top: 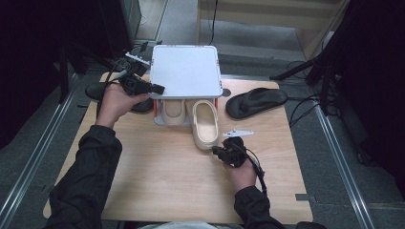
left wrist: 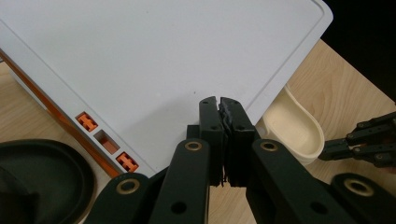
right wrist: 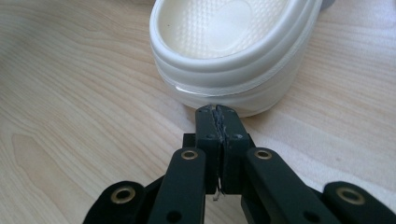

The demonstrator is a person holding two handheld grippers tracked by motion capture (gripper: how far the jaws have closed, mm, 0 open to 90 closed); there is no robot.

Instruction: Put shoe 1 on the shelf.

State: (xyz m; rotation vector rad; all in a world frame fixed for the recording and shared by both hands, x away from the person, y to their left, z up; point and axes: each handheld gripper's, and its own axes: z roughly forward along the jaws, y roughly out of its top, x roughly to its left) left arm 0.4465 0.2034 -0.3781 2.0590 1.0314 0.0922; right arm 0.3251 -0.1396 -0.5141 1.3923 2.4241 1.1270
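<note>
In the high view, a white shoe rack [top: 186, 71] with a flat top is seen at the far middle of the wooden counter [top: 157, 181]. Under its top, one cream shoe [top: 173, 110] is held wholly inside the lower tier, while a second cream shoe [top: 205, 125] is lodged only by its toe, its heel left jutting out toward the person. A black sandal [top: 256, 101] is laid on the counter to the right of the rack, and another dark shoe [top: 98, 90] is partly hidden behind the left hand.

The left hand-held gripper [top: 156, 88] is held at the rack's near left corner, just beside its edge. In the left gripper view its jaws are shown pressed together with nothing between them, over the rack's white top [left wrist: 154, 51]; orange fittings [left wrist: 126, 161] on the rack's side are made out there, which are not resolved from above. The jutting cream shoe [left wrist: 294, 128] and the other gripper's dark links [left wrist: 364, 144] are seen at the right of that view.

The right hand-held gripper [top: 216, 151] is placed at the heel of the jutting shoe. In the right gripper view its jaws are likewise shown closed and empty, their tips just at the rounded heel wall [right wrist: 229, 88]; whether it is touched cannot be told. The dimpled insole [right wrist: 219, 23] is revealed there.
</note>
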